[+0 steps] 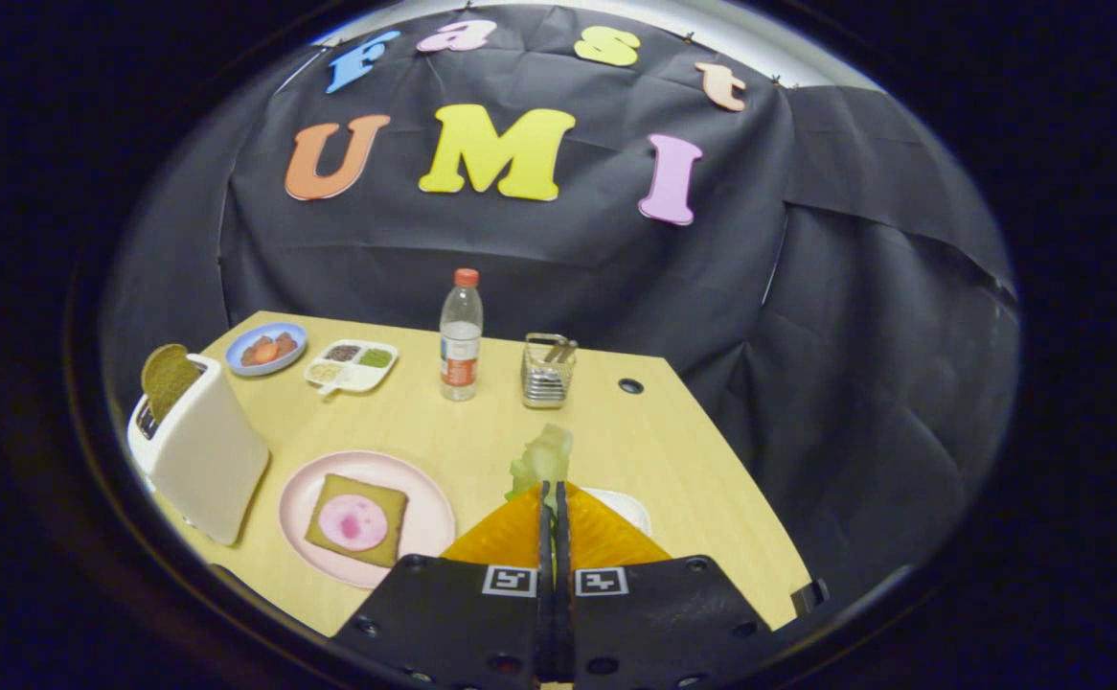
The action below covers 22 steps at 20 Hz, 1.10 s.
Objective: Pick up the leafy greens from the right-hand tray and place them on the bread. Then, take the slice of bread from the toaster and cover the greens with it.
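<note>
My gripper (553,489) is shut on the leafy greens (543,456), a pale green leaf that sticks up just past the fingertips, lifted above the table. Under the fingers, a white tray (631,508) peeks out to their right. To the left of the fingers sits a pink plate (424,522) holding a slice of bread (332,525) topped with a round pink slice of meat (353,521). Further left stands a white toaster (202,450) with a brown slice of bread (168,378) standing up out of its slot.
At the back of the wooden table (482,422) stand a water bottle (461,335), a metal wire holder (547,370), a white divided dish (352,364) and a blue plate (265,349) with food. A cable hole (630,386) sits near the table's right edge.
</note>
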Motion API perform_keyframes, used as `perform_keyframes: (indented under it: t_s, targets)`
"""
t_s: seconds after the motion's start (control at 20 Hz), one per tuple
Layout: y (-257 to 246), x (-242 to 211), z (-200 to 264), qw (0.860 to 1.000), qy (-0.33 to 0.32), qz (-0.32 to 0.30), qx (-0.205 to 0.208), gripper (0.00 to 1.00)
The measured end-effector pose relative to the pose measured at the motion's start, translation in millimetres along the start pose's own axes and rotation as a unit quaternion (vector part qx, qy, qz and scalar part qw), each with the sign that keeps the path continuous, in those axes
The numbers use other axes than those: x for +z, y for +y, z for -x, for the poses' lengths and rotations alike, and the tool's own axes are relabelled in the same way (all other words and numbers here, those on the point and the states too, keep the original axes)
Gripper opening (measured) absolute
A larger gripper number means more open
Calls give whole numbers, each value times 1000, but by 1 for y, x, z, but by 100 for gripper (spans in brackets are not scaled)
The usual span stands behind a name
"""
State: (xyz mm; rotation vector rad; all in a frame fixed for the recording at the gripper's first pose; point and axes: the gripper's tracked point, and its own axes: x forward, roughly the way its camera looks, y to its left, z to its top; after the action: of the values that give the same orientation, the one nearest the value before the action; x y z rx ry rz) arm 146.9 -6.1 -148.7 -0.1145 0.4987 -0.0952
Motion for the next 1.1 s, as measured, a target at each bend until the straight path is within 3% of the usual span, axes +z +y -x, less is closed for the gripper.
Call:
perform_keyframes:
  t_s: [0.55, 0.8, 1.0, 1.1]
  targets:
    - [136, -14, 30, 997, -11, 8, 81, 0]
    - [192, -19, 31, 990, -7, -15, 139, 0]
    - [213, -27, 15, 982, 5, -43, 182, 0]
    - [209, -36, -5, 982, 25, -48, 182, 0]
